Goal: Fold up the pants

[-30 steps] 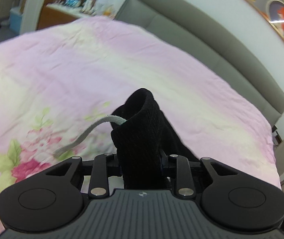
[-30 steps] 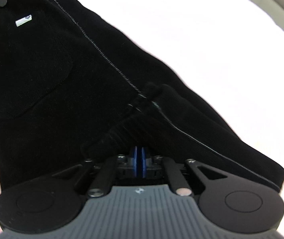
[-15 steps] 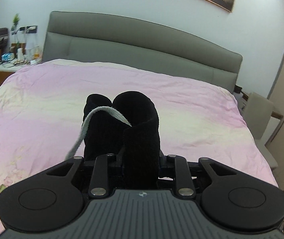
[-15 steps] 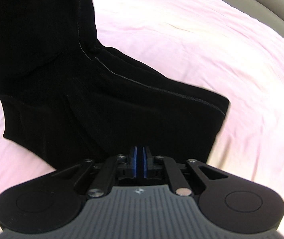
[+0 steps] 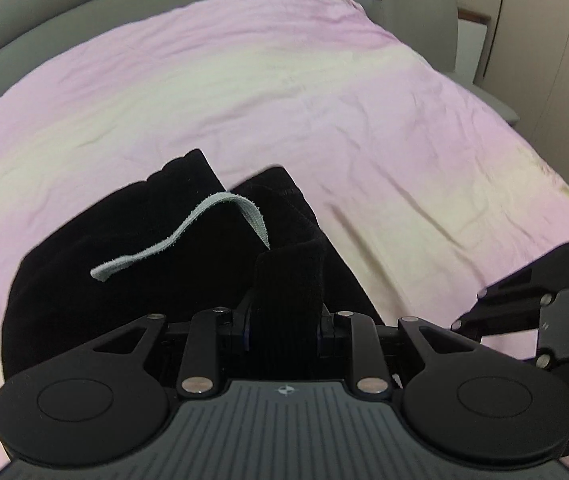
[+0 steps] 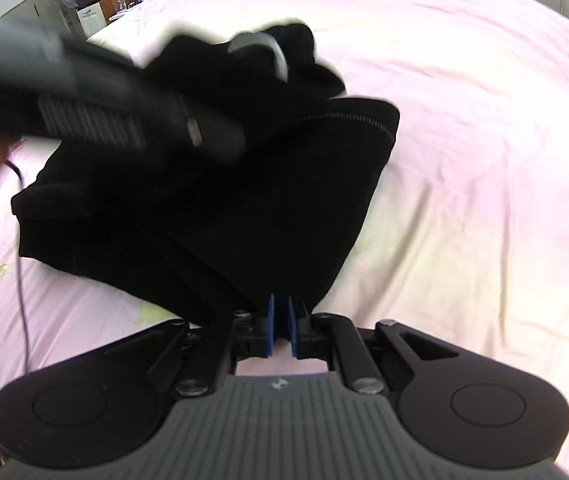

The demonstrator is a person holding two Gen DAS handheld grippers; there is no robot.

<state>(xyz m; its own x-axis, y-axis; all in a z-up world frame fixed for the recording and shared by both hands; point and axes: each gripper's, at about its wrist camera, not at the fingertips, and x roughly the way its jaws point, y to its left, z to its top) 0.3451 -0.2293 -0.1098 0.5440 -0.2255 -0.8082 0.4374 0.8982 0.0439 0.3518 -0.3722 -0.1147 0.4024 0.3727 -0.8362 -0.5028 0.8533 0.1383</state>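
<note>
The black pants (image 6: 212,208) lie doubled over in a heap on the pink floral bedcover (image 6: 464,160). My left gripper (image 5: 284,320) is shut on the thick ribbed waistband (image 5: 288,280), and a grey drawstring (image 5: 188,236) curls over the cloth ahead of it. The right wrist view shows that gripper as a blurred dark shape (image 6: 124,116) above the heap. My right gripper (image 6: 281,320) holds the near edge of the pants. Its blue pads (image 6: 270,328) are beginning to open, and dark fabric still sits between their tips. In the left wrist view it appears at the right edge (image 5: 524,300).
A grey padded headboard (image 5: 84,8) runs along the far side of the bed. A chair (image 5: 416,12) and a beige wardrobe (image 5: 544,60) stand past the bed's corner. A fan and cluttered furniture (image 6: 96,12) are beyond the other side. A thin cable (image 6: 24,280) hangs at left.
The left gripper swung the waistband across and down until it came beside the right gripper. The pants went from spread out to doubled in a heap. The right pads parted slightly.
</note>
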